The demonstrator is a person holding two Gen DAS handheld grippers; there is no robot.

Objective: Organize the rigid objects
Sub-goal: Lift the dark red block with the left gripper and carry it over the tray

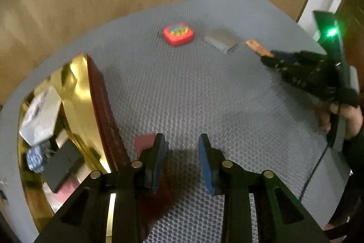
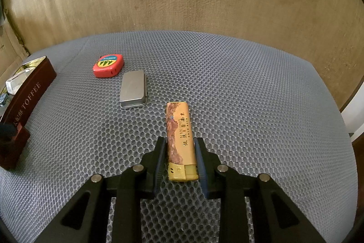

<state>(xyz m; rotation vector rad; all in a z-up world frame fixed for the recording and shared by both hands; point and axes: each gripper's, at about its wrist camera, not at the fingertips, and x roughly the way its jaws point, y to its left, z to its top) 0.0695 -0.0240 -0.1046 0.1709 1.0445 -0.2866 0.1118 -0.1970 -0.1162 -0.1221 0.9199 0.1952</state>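
My right gripper is clamped on the lighter, printed "NANJING", near the middle of the desk. My left gripper is slightly parted and empty beside the "TOFFEE" tin at the left, which already holds several items. By my reckoning the lighter, the red tape measure and the small metal tin are left to stow.

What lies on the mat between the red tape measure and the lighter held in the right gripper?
A small silver metal tin lies between the red tape measure and the lighter; the right wrist view shows it clearly. Otherwise only bare grey mat.
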